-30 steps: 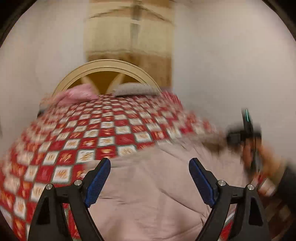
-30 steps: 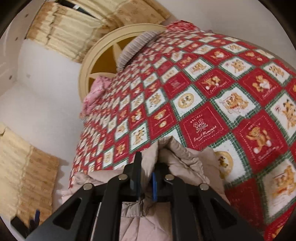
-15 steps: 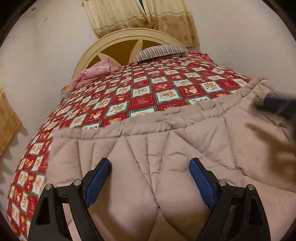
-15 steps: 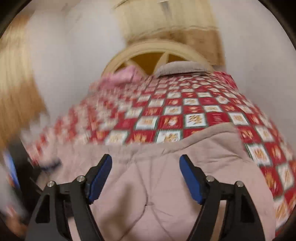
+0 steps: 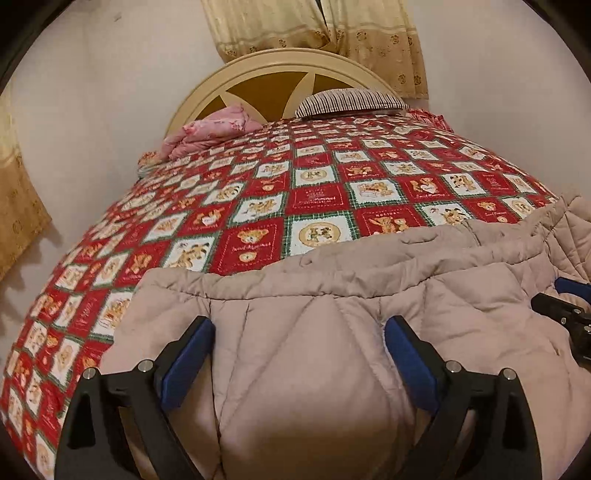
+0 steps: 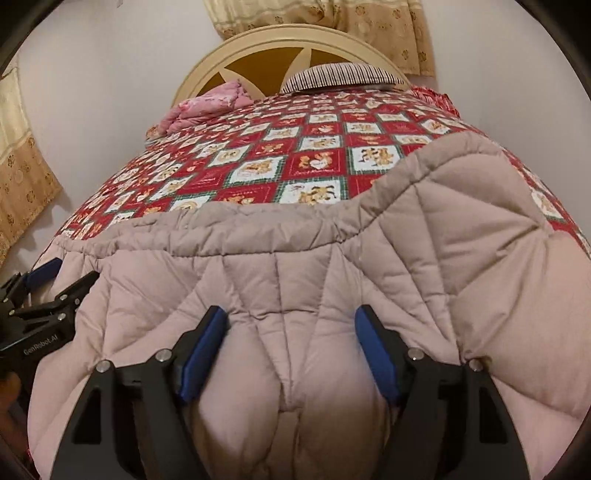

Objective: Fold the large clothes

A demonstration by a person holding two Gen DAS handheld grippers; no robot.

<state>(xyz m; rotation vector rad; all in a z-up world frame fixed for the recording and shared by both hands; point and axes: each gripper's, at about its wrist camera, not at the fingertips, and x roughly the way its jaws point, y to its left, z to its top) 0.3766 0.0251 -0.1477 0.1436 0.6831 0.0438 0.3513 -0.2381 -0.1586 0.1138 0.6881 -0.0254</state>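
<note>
Left gripper [image 5: 298,339]: jaws spread wide, blue pads pressed down on either side of a bulge of the quilted coat [image 5: 332,332], nothing pinched between them.
Right gripper [image 6: 291,334]: same story, jaws apart and straddling a puffy ridge of padding; it also shows at the right edge of the left view [image 5: 569,306].
Coat position: beige, thickly padded, spread over the near end of the bed, one flap doubled over on the right with its rounded edge lying far up on the bedspread [image 6: 314,155].
Risk, the grab: if these jaws close here I reckon they take only a fat roll of filling, and that springy padding could squeeze back out.
Risk, the layers: the gathered seam across the far edge is bunched, so a pull may drag one layer and leave a crooked fold.
Risk, the slide: slick shell on a smooth cover, so the whole coat may creep toward the near edge.
Surface: red, white and green patchwork cover with teddy bears, flat and soft.
Room: cream arched headboard [image 5: 291,70], striped pillow [image 5: 351,101], pink bundle [image 5: 210,131], beige curtain [image 5: 317,26], pale walls.
</note>
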